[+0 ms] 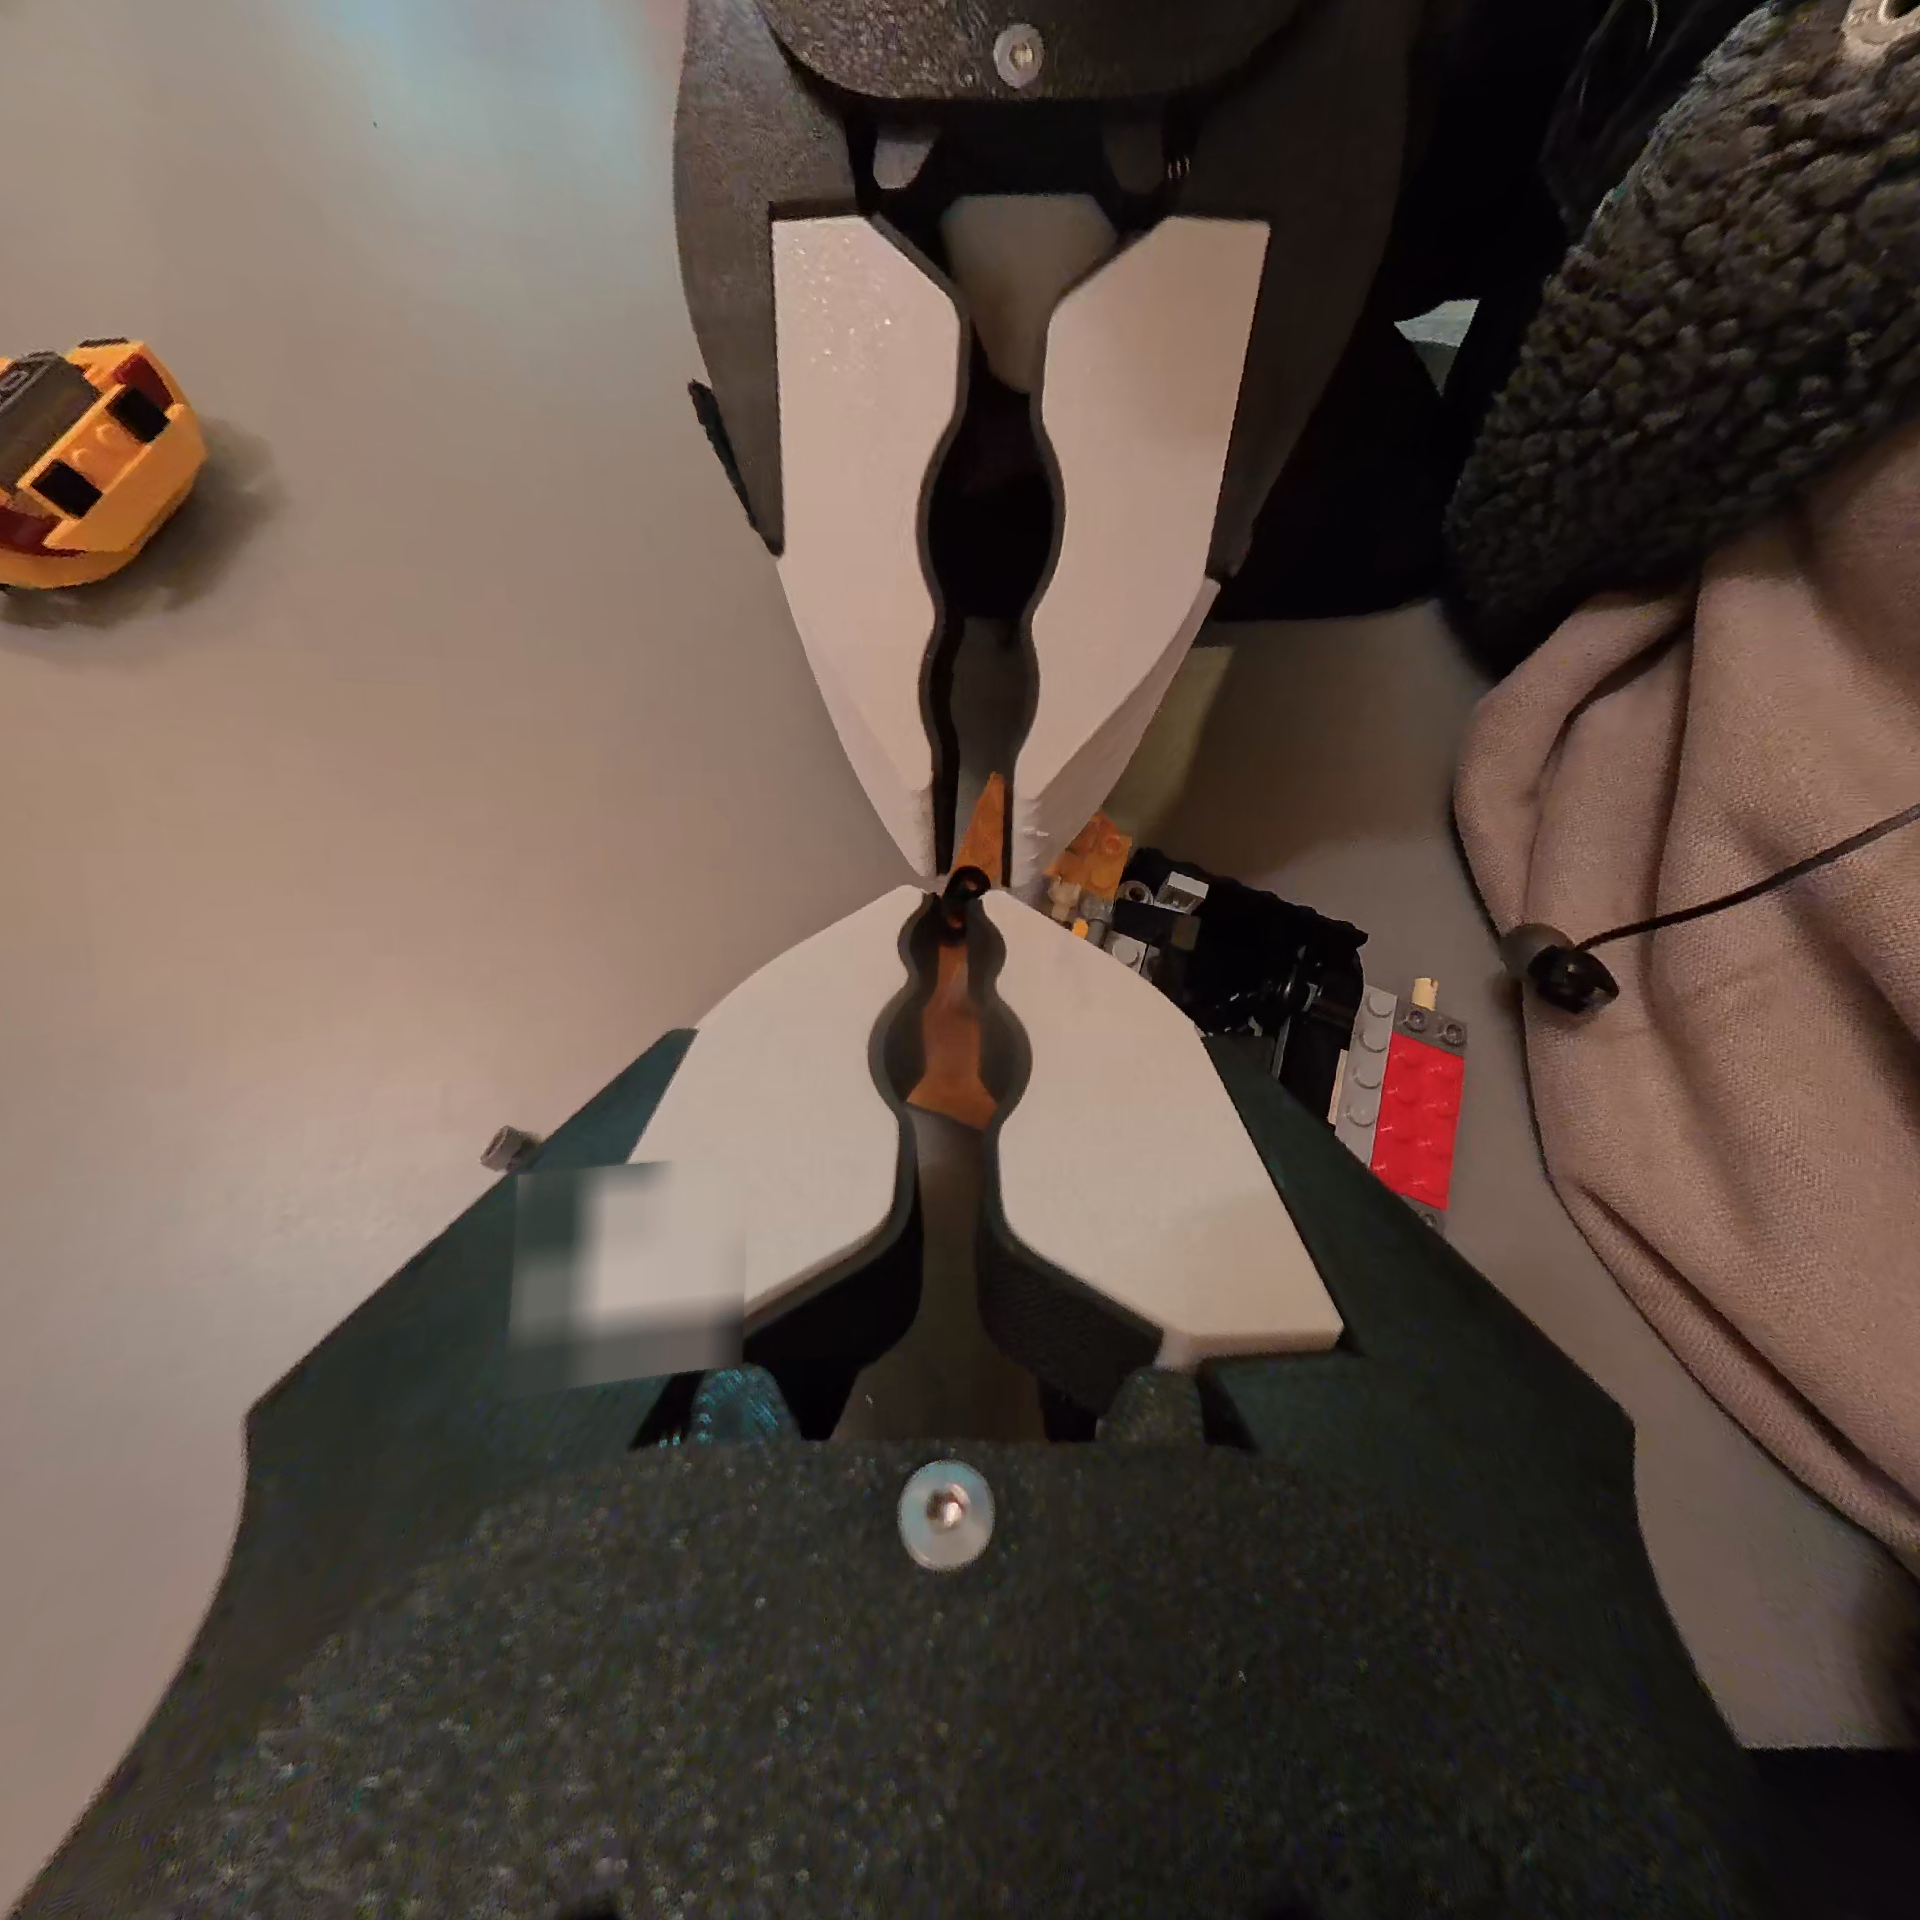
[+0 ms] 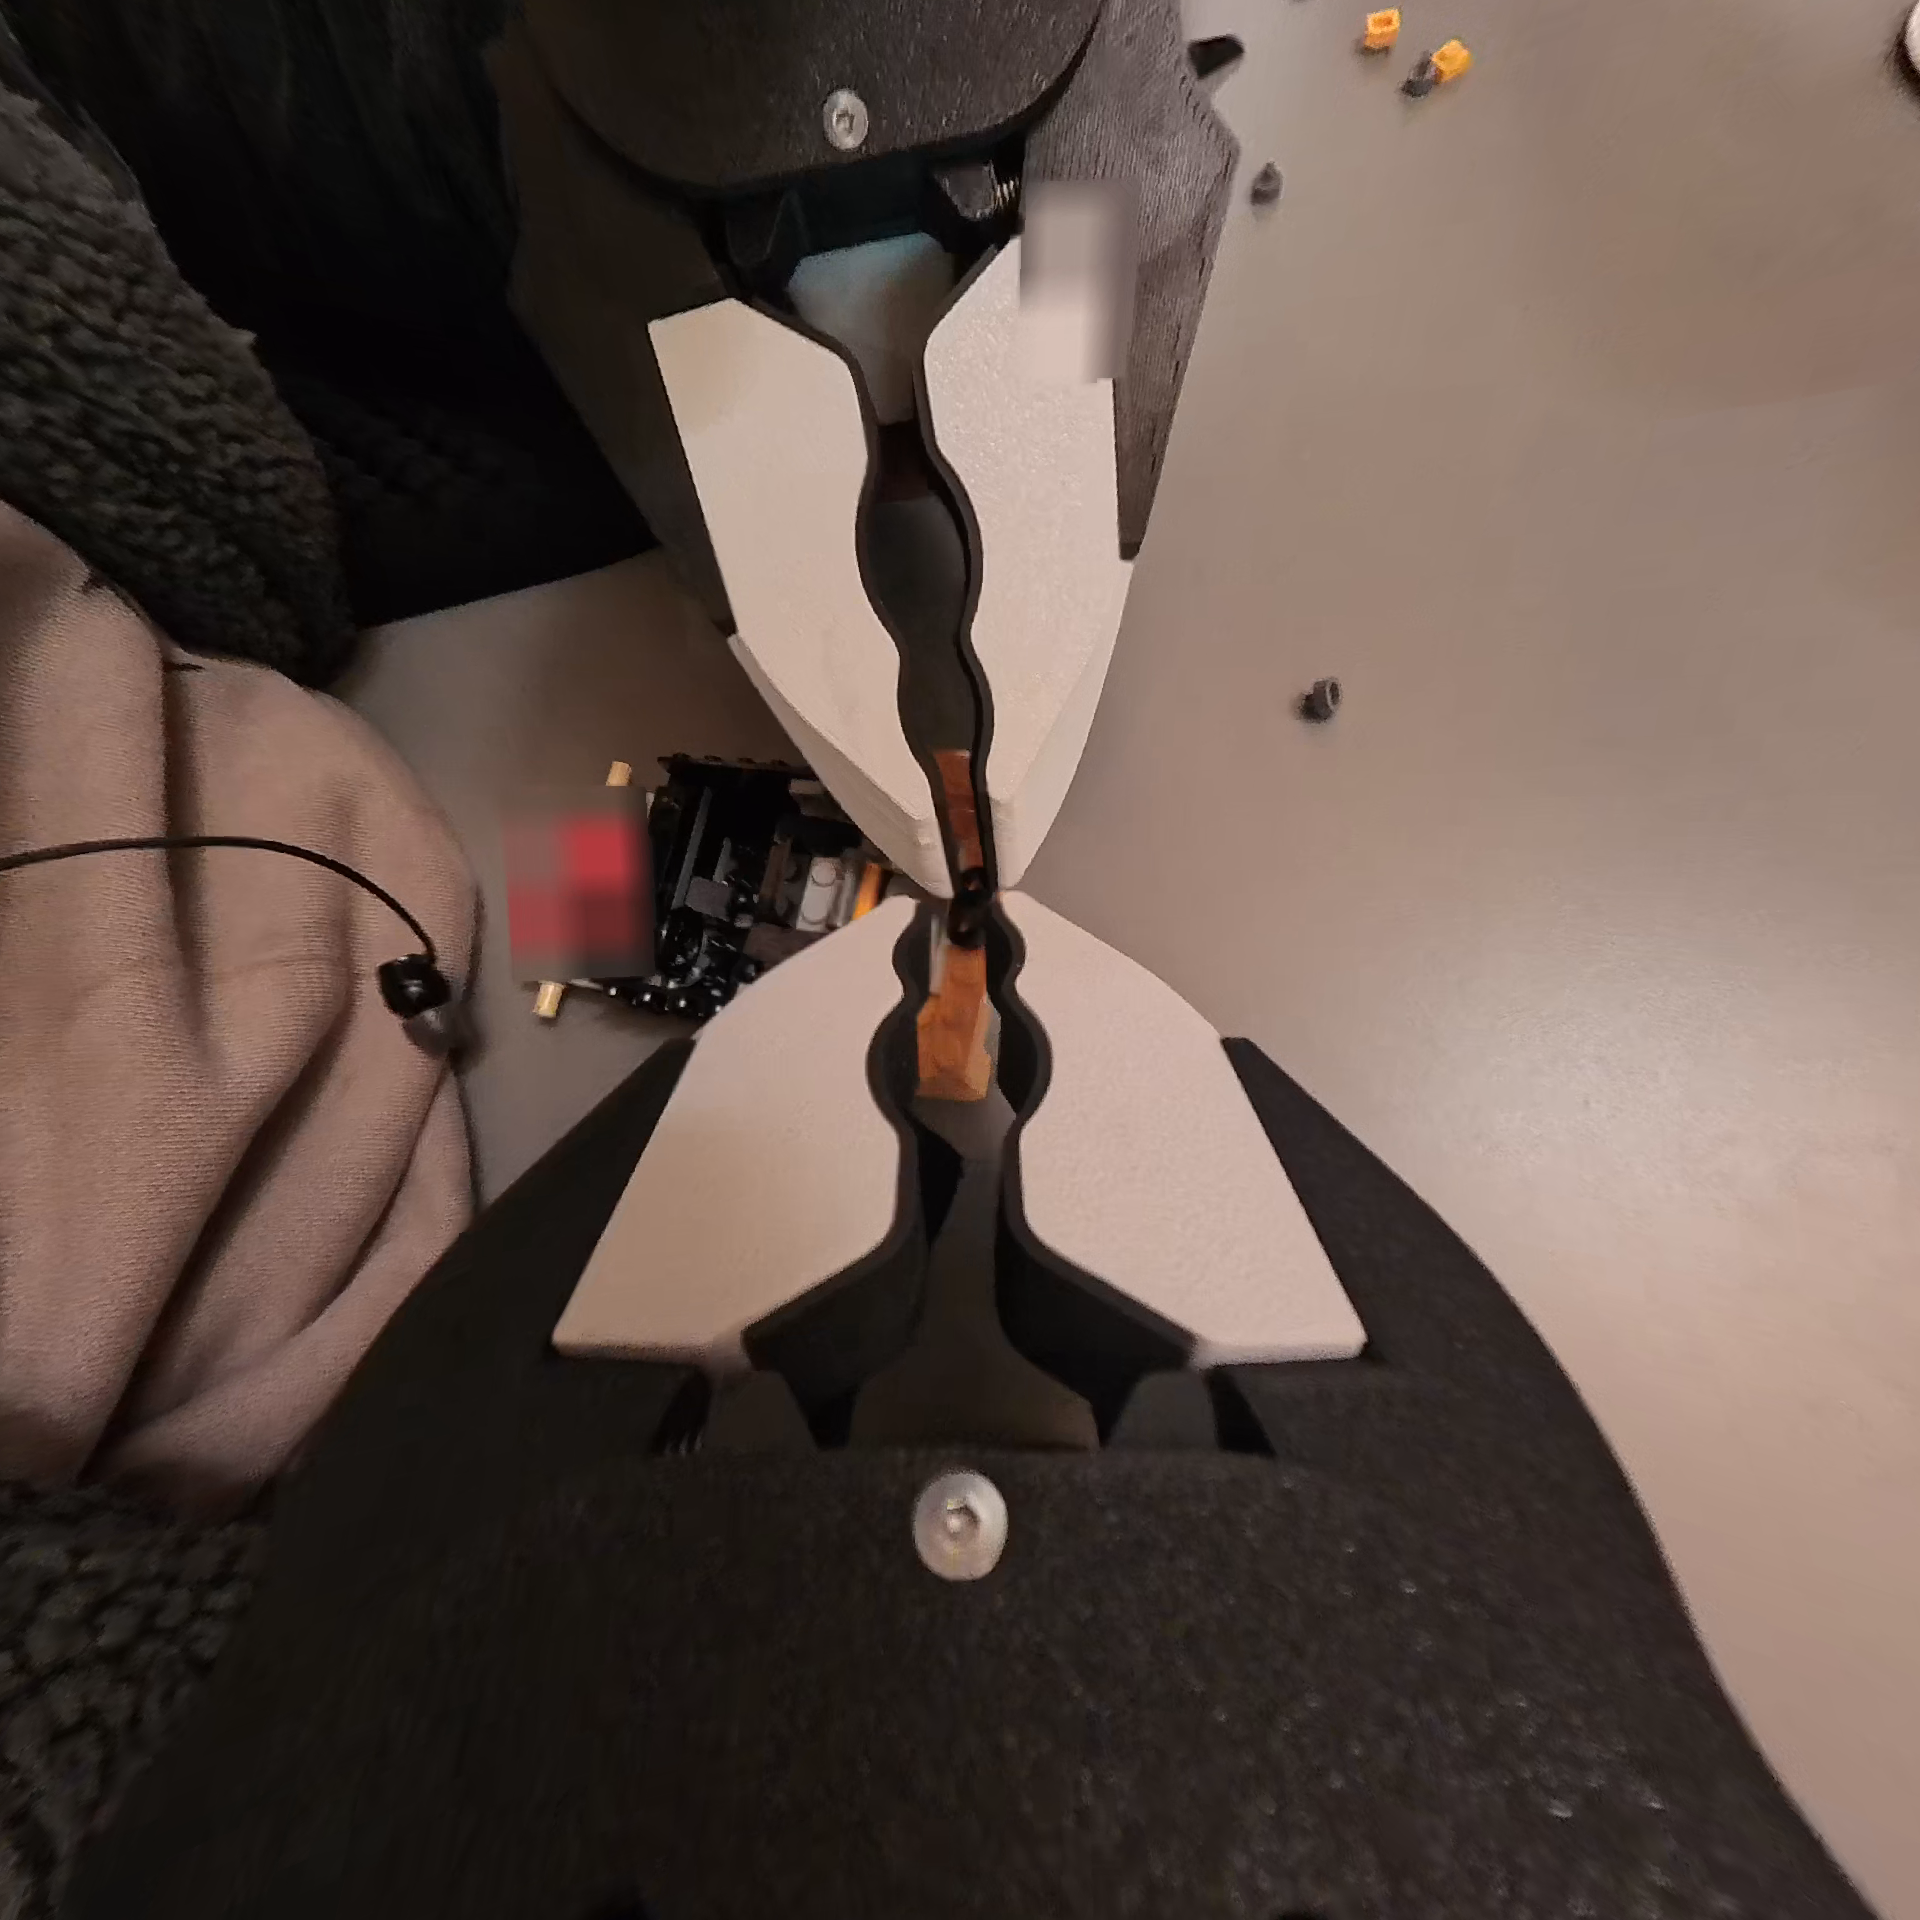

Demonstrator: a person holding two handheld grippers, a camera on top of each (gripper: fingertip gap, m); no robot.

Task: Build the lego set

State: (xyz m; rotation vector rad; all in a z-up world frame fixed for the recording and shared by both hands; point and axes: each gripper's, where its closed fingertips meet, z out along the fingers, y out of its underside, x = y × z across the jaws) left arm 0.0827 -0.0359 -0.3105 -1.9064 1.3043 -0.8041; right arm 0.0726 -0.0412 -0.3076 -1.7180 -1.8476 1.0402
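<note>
My left gripper (image 1: 956,906) is shut on a thin orange lego piece (image 1: 949,1039). My right gripper (image 2: 961,920) is shut on another orange lego piece (image 2: 951,1029). The two grippers meet tip to tip above the table. A small black connector (image 1: 961,891) sits where the two orange pieces join; it also shows in the right wrist view (image 2: 968,899). The right gripper (image 1: 977,857) comes in from the top of the left wrist view, and the left gripper (image 2: 961,868) from the top of the right wrist view. A partly built black lego model (image 1: 1247,956) lies on the table just below them.
A red plate with grey plates (image 1: 1418,1101) lies beside the model. An orange car-body assembly (image 1: 94,468) sits at the far left. Small loose pieces (image 2: 1444,60) lie on the grey table (image 2: 1507,831). A person's beige hoodie (image 1: 1714,935) and dark fleece sleeve (image 1: 1714,260) are close by. Only a small space, under 4 cm, lies between the two pairs of fingers.
</note>
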